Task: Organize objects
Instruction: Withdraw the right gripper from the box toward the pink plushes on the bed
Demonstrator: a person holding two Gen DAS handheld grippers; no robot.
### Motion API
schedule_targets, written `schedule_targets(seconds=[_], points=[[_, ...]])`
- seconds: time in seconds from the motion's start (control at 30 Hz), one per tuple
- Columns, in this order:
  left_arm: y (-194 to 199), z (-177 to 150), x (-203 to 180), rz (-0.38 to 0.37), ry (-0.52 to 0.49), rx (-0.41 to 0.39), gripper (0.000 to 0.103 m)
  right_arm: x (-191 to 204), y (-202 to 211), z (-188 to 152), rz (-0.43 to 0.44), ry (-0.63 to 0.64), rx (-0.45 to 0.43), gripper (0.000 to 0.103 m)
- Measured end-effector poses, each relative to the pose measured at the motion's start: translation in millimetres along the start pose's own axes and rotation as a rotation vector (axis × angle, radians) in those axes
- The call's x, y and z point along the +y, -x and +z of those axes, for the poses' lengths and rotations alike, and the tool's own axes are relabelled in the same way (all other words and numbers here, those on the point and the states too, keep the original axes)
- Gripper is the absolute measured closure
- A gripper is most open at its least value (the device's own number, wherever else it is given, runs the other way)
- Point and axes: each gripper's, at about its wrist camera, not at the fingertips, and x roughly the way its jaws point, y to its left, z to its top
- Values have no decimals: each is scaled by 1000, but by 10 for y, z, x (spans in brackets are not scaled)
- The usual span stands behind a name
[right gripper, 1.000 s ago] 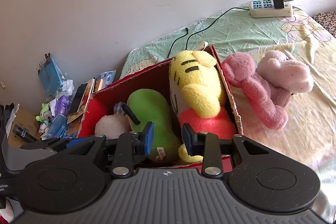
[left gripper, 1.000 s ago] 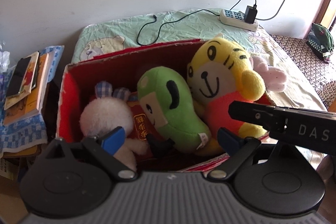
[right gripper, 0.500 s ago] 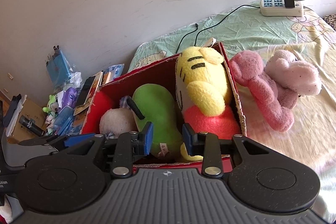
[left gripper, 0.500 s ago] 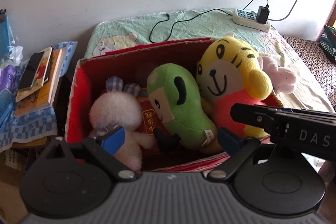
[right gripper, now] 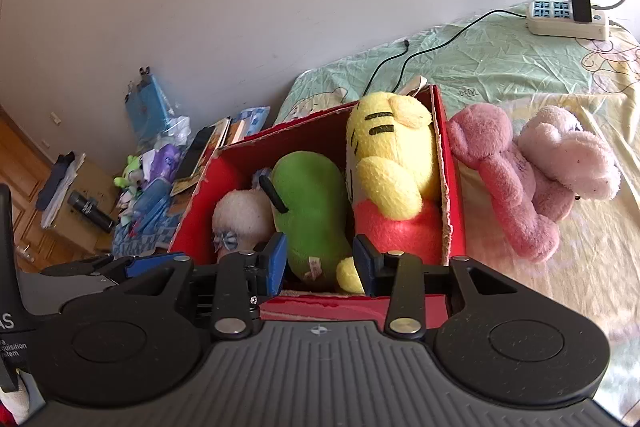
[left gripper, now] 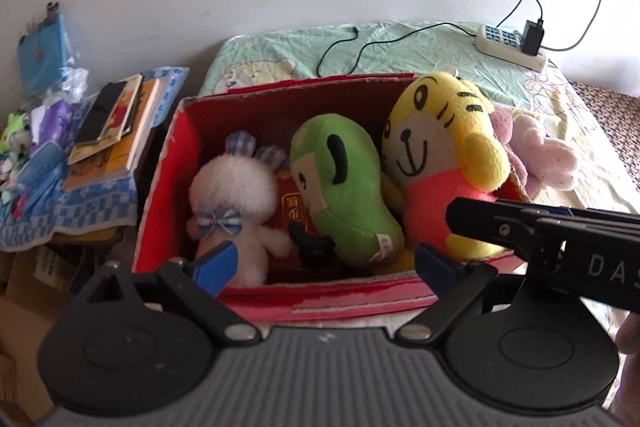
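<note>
A red cardboard box [left gripper: 352, 301] [right gripper: 452, 203] sits on the bed and holds three plush toys. They are a white bunny [left gripper: 236, 183] [right gripper: 240, 215], a green toy [left gripper: 344, 187] [right gripper: 312, 195] and a yellow tiger [left gripper: 436, 143] [right gripper: 392, 155]. My left gripper [left gripper: 326, 263] is open wide at the box's near wall, with nothing between its fingers. My right gripper [right gripper: 322, 261] is open with a narrower gap, also empty, above the near edge. A pink plush [right gripper: 508, 179] and a paler pink one [right gripper: 568, 159] lie on the sheet right of the box.
A white power strip [left gripper: 512, 43] [right gripper: 568, 19] with a black charger and cables lies on the bed by the wall. Left of the box, books and a phone [left gripper: 108, 119] rest on a blue checked cloth among small clutter. The right tool's black body [left gripper: 552, 227] crosses the left wrist view.
Both grippers have drawn back and shifted left, so the box sits further right in both views and its near wall shows. The toys have not moved. Finger gaps are unchanged.
</note>
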Motion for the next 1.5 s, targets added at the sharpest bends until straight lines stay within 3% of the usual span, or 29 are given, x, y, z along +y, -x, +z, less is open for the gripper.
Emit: schedule_targets(seconds=[0.07,0.4,0.63,1.0,1.5], points=[[33,-35,-30,25,13,-3,2,-27,22,0,13,10,10,62],[110,-204,-196,106,69,20,2,-164,99,-39,51,65,57,62],[4,-347,-309,139,99,84,2,-310,125,-83,60,80,93,62],[-143,-499,-552,163,87,152,2,-498,144,-160,70,73,146,62],[-360,-619,-1043,138,29,244,2,-928,176,-263,36,20,208,62]])
